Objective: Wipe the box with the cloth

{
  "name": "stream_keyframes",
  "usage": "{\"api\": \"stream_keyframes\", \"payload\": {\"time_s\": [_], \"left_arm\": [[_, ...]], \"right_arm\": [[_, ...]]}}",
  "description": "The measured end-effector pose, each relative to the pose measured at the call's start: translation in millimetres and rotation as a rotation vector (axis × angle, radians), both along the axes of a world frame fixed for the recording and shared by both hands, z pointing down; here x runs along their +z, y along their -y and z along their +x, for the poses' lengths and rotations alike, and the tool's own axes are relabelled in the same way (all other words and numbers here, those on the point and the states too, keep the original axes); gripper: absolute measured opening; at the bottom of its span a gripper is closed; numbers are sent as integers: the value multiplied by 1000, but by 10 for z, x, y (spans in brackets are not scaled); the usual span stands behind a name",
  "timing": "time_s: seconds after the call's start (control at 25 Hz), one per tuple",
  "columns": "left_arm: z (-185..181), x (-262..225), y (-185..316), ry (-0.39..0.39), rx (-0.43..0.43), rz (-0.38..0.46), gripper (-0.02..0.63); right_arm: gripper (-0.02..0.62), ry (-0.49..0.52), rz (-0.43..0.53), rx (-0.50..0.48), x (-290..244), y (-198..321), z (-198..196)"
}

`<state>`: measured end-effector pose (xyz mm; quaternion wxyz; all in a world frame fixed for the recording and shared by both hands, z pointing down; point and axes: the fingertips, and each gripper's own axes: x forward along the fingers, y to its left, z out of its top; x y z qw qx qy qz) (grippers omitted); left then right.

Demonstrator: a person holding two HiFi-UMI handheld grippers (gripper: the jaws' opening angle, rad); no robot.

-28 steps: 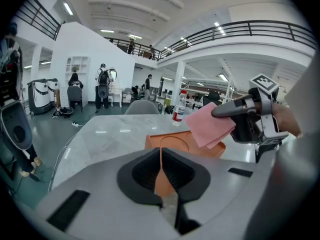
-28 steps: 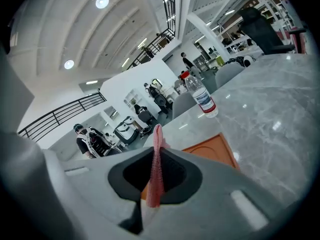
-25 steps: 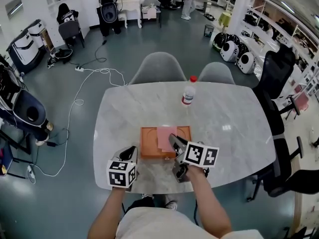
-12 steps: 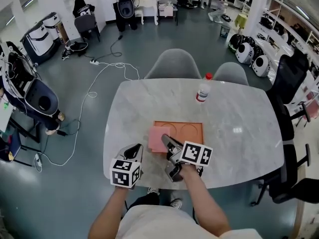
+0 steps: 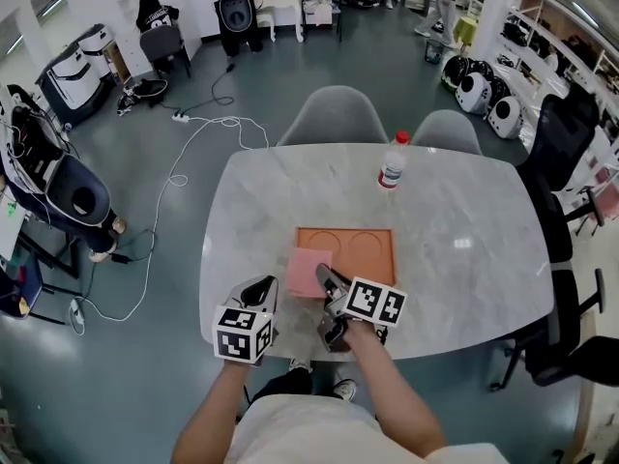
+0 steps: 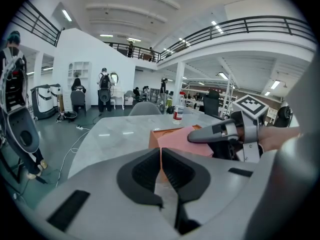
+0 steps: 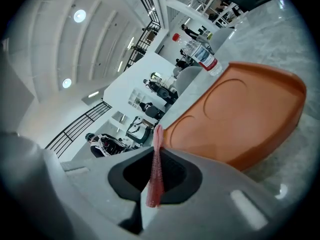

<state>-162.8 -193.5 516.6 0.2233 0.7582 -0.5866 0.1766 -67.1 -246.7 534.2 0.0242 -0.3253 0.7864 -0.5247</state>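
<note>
The right tool (image 5: 325,278) pinches the pink cloth (image 5: 308,269) at the left corner of the orange box (image 5: 366,251); the left tool (image 5: 259,294) is pressed together, empty.

The cloth (image 5: 309,271) is pink, the box (image 5: 363,249) orange, the table (image 5: 464,216) grey-veined white.

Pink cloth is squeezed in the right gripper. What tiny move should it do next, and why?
Probably slide the pink cloth to the right, across the orange box. The right gripper is shut on the cloth, which covers only the box's near left corner. The rest of the top, with its two round hollows, lies bare.
</note>
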Motion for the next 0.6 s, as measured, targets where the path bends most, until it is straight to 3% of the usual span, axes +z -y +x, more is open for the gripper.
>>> {"api": "stream_keyframes", "payload": {"time_s": [0.6], "left_arm": [[261, -35, 33, -7, 35, 2, 15]], "right_arm": [[17, -27, -6, 73, 54, -58, 400]]}}
